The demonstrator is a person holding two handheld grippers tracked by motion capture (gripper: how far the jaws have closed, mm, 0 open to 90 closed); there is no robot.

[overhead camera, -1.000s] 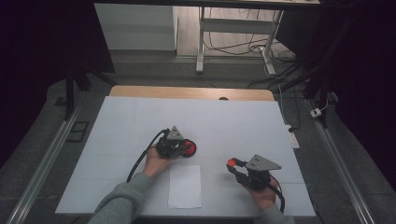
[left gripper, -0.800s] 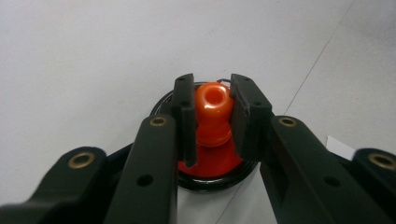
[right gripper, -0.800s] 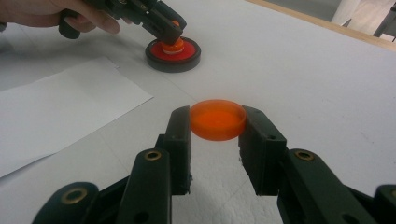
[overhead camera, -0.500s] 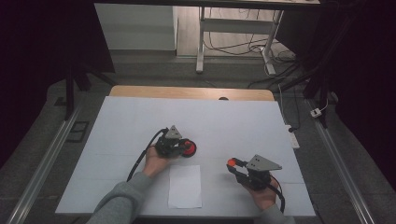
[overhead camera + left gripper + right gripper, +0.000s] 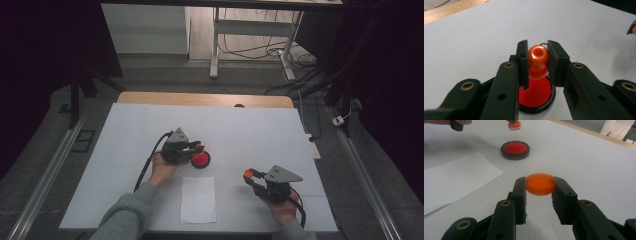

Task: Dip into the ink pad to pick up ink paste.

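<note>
Bare white table (image 5: 260,130) stretches far and right of both hands. The left gripper (image 5: 537,62) grasps an orange stamp (image 5: 538,60) above the red ink pad (image 5: 536,93); the right gripper (image 5: 539,186) clenches the orange lid (image 5: 540,183), with paper (image 5: 198,199) between the two.

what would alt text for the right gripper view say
The right gripper holds a round orange lid between its two black jaws above a white table. Beyond it sits a red ink pad in a black case, with a white sheet of paper at left and an orange stamp hanging above.
</note>
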